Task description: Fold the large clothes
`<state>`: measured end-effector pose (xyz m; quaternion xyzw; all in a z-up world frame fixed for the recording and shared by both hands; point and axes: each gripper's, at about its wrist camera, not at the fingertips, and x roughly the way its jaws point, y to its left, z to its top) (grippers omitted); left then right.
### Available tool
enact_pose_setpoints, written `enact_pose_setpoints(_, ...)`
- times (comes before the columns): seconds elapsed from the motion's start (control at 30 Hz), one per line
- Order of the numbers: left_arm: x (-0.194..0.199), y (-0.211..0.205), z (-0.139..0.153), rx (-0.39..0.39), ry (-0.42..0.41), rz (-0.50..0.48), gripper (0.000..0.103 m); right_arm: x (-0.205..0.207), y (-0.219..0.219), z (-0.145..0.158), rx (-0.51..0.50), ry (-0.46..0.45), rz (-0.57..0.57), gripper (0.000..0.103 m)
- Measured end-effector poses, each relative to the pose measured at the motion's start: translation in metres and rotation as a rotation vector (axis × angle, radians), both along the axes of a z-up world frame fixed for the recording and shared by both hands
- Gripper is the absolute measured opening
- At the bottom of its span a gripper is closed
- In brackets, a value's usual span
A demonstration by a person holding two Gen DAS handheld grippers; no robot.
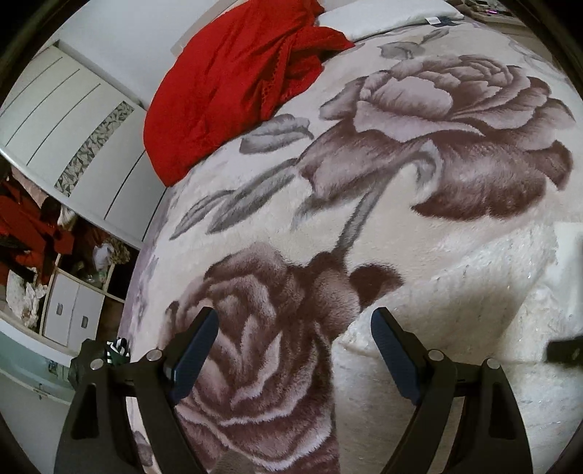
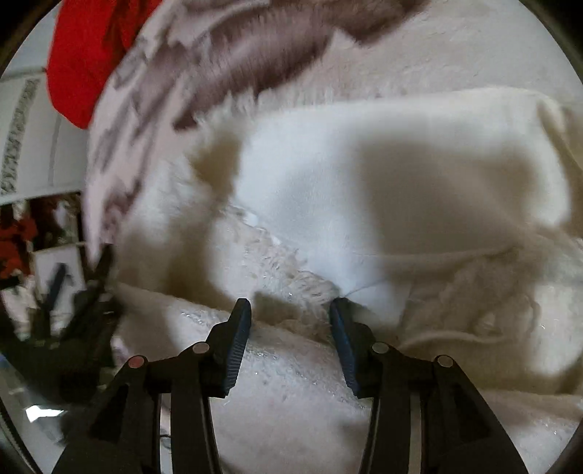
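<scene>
A fluffy white garment (image 2: 382,182) lies on a bed blanket printed with large brown roses (image 1: 437,120). Its smooth inner side is turned up across the middle, and its shaggy outer pile (image 2: 291,372) lies under my right gripper. My right gripper (image 2: 289,310) is open and empty just above the garment's fringed edge. My left gripper (image 1: 293,321) is open and empty above the rose blanket, with the garment's edge (image 1: 473,291) to its right. The left gripper also shows blurred at the left of the right wrist view (image 2: 73,302).
A red cloth (image 1: 237,80) lies bunched at the bed's far left corner, next to a white pillow (image 1: 382,18). A white wardrobe (image 1: 73,127) and open shelves with clutter (image 1: 54,255) stand beyond the bed's left edge.
</scene>
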<state>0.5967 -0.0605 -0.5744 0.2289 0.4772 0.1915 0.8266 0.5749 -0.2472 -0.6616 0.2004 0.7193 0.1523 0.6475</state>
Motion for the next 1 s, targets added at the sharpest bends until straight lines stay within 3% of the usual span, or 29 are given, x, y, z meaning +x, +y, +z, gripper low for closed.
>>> enact_pose_setpoints(0.03,0.000,0.001,0.000,-0.001,-0.001,0.001,0.086,0.001,0.004,0.004,-0.023,-0.029,0.017,0.012)
enact_pose_setpoints(0.2,-0.001,0.008,0.004,-0.005,-0.018,0.009,0.086,0.008,0.013,0.038,-0.161,-0.203,-0.007,0.008)
enact_pose_setpoints(0.3,-0.002,0.008,0.006,-0.018,-0.006,0.008,0.086,0.018,0.017,0.028,-0.154,-0.126,0.029,0.009)
enact_pose_setpoints(0.37,-0.007,0.005,0.010,-0.012,-0.013,-0.005,0.086,0.019,0.000,0.035,-0.131,-0.087,-0.006,0.013)
enact_pose_setpoints(0.43,-0.013,-0.002,0.013,-0.016,-0.019,-0.021,0.086,0.009,-0.034,0.055,-0.111,-0.083,-0.111,0.030)
enact_pose_setpoints(0.47,-0.016,-0.008,0.012,-0.006,-0.020,-0.032,0.086,0.002,-0.056,0.068,-0.125,-0.091,-0.182,0.036)
enact_pose_setpoints(0.53,-0.019,-0.018,0.008,0.010,-0.013,-0.047,0.086,-0.009,-0.082,0.078,-0.186,-0.085,-0.251,0.057)
enact_pose_setpoints(0.67,-0.017,-0.034,-0.001,-0.022,0.024,-0.049,0.086,-0.020,-0.093,0.051,-0.218,0.008,-0.286,0.058)
enact_pose_setpoints(0.8,-0.015,-0.044,-0.008,-0.020,0.043,-0.060,0.086,-0.022,-0.075,0.011,-0.331,0.049,-0.222,0.059)
enact_pose_setpoints(0.83,-0.015,-0.046,-0.009,-0.016,0.045,-0.061,0.086,-0.023,-0.071,0.010,-0.362,0.020,-0.225,0.059)
enact_pose_setpoints(0.87,-0.015,-0.047,-0.009,-0.014,0.047,-0.063,0.086,-0.025,-0.069,0.012,-0.392,-0.017,-0.236,0.057)
enact_pose_setpoints(0.9,-0.016,-0.047,-0.009,-0.016,0.045,-0.063,0.086,-0.025,-0.065,0.014,-0.415,-0.044,-0.228,0.034)
enact_pose_setpoints(0.93,-0.017,-0.048,-0.009,-0.018,0.043,-0.063,0.086,-0.025,-0.062,0.016,-0.432,-0.060,-0.221,0.023)
enact_pose_setpoints(1.0,-0.017,-0.048,-0.008,-0.020,0.042,-0.063,0.086,-0.028,-0.062,0.023,-0.428,-0.089,-0.234,0.011)
